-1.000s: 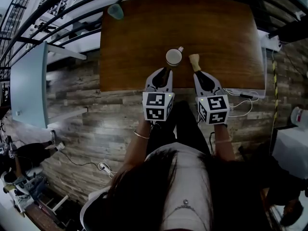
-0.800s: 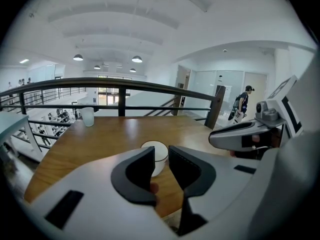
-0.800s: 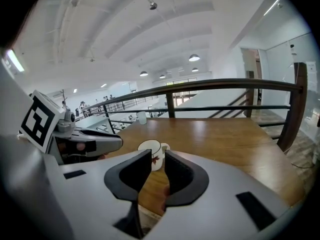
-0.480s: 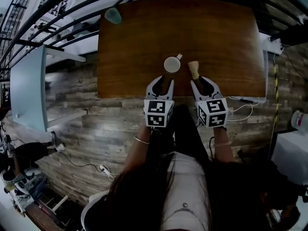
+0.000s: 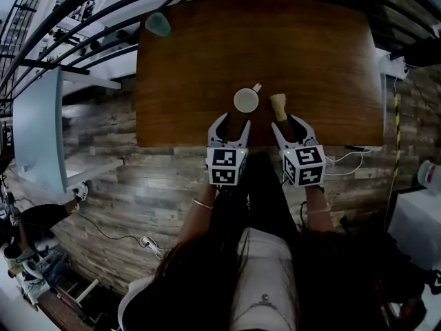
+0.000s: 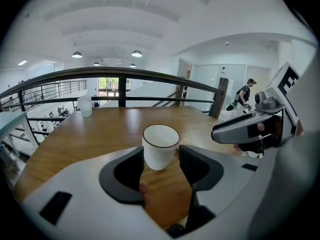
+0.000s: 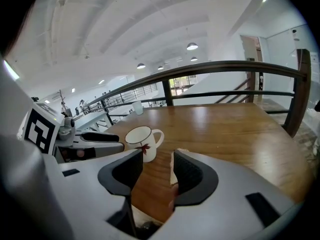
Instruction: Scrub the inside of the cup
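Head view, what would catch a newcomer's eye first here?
A white cup stands near the front edge of a wooden table, with a tan scrubbing piece just to its right. The left tool and right tool wait at that edge, their jaws having just been opening. The cup lies just ahead of the left one, the tan piece ahead of the right, and nothing is gripped. A pale tumbler stands at the far left corner.

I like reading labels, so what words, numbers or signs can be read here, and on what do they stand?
No readable words or numbers anywhere.
Marker cubes: black-and-white square patterns, not letters.
Cup: a small red mark on its side, too small to tell whether it holds any text.
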A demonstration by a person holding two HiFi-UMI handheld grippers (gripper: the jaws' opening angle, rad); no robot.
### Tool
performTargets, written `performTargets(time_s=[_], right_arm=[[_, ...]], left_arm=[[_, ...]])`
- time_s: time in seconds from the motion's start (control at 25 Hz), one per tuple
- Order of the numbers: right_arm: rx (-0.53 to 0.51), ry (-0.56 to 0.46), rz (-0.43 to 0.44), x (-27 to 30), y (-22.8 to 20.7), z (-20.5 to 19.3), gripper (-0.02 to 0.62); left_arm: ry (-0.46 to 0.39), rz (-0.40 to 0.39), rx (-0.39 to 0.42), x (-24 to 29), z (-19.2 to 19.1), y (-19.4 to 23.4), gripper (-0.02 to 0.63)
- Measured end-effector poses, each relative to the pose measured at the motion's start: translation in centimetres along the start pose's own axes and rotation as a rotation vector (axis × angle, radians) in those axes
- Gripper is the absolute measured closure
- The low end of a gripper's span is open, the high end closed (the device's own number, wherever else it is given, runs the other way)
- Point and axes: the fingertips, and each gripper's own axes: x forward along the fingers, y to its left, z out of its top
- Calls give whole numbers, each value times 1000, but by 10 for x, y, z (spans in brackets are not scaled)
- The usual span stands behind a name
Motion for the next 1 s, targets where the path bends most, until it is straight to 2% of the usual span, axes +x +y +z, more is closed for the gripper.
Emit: performTargets(time_s=[0.36, 0.72, 1.0], right_arm=[[15, 21, -9, 14, -18, -10, 370], [23, 55, -16, 27, -25, -24, 348], [31, 84, -11, 42, -28, -33, 341]], left_arm=[[39, -35, 24, 24, -20, -6, 356], [30, -31, 38, 41, -30, -7, 303], [17, -25, 77, 54, -30, -3, 268]])
